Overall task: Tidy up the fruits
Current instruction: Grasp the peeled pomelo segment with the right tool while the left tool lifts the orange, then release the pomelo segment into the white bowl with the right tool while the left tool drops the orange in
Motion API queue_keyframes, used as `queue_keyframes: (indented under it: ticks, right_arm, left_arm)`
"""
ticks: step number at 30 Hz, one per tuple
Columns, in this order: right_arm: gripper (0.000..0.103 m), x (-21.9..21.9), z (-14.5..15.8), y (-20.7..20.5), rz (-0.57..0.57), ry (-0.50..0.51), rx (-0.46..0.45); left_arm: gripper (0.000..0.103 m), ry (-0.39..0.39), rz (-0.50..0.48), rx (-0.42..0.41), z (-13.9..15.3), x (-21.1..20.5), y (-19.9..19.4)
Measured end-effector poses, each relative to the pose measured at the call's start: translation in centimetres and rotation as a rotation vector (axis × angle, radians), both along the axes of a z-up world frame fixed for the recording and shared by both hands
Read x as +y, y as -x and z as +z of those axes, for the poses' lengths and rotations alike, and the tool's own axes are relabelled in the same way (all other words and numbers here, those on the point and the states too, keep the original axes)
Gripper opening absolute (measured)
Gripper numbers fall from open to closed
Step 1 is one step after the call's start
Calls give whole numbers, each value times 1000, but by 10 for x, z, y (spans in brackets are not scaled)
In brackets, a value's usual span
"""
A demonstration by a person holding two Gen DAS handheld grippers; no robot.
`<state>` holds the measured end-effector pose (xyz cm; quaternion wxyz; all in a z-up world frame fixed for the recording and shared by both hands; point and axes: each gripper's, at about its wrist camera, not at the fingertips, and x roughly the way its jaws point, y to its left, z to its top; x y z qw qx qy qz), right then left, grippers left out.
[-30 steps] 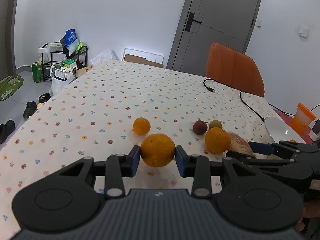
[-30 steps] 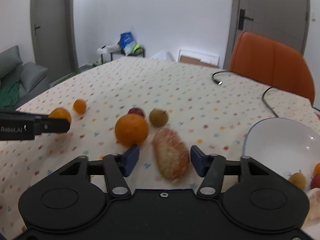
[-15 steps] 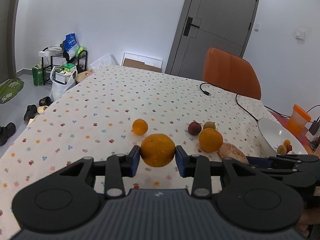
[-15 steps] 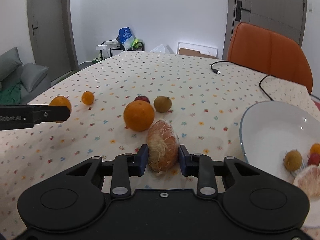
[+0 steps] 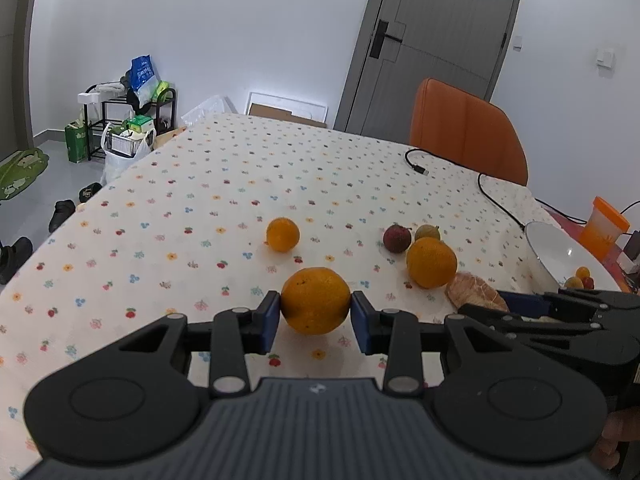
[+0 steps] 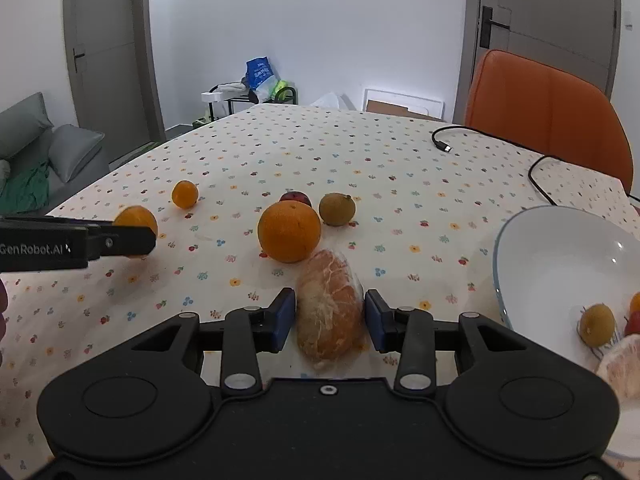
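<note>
From the left wrist camera, we see our left gripper (image 5: pixel 316 316) with its blue-padded fingers (image 5: pixel 269 320) clenched on a large round orange (image 5: pixel 315 300), one pad against each side, the fruit raised above the bench (image 5: pixel 192 208), which wears a cream cloth printed with small flowers. Beyond it a small round tangerine (image 5: pixel 283 234) sits alone on the cloth. To the right, a second large orange (image 5: pixel 431 263) lies near a dark red round fruit (image 5: pixel 397 238) and a small olive-green fruit (image 5: pixel 427 233). Just right of that orange, a peeled pale-orange pomelo segment wrapped in clear film (image 5: pixel 474 296) shows between the fingers of our right gripper (image 5: pixel 516 304). A white ceramic bowl (image 5: pixel 548 244) at the right edge holds a few small fruits.

From the right wrist camera, the right gripper (image 6: pixel 330 318) has its blue pads on either side of the wrapped pomelo segment (image 6: pixel 329 316), grasping it low over the bench (image 6: pixel 360 152); we cannot tell whether the segment touches the cloth. The second large orange (image 6: pixel 289 231) lies just behind it, with the dark red fruit (image 6: pixel 295 197) and the olive-green fruit (image 6: pixel 337 209) farther back. The left gripper (image 6: pixel 132 236) enters from the left, holding its orange (image 6: pixel 136 218), with the tangerine (image 6: pixel 185 194) beyond. The white bowl (image 6: pixel 552 248) stands at right, with a yellowish round fruit (image 6: pixel 597 324) and a pale peeled piece (image 6: pixel 620 368) inside.
</note>
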<state>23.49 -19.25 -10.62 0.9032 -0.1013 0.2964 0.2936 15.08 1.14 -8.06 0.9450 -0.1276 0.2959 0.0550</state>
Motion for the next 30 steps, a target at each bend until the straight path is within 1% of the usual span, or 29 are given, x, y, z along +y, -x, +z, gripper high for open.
queue_keyframes:
  ticks: [1,5,8,10,15,22,30]
  right_arm:
    - [39,0,0,-1,1,-1,-2]
    - [33,-1,0,-1,1,-1,-8]
    - [32,-5,1,1,-7,-17,-5]
    - [32,-9,3,3,-17,-23,-20]
    - [32,-22,16,7,-38,-64,-41]
    - [32,-47,32,12,-88,-98,-83]
    - [32,-91,40,6,-198,-125,-111]
  left_arm:
    - [37,-1,-1,2,-1,-1,0]
    - [37,-7,-10,0,0,-4,2]
    - [37,-15,-17,-12,5,-8,3]
    - [37,-16,-23,-16,7,-10,2]
    - [37,-19,-51,-29,13,-20,-3]
    - [37,-35,-134,-58,23,-49,-18]
    - [37,-45,-224,-65,27,-83,-35]
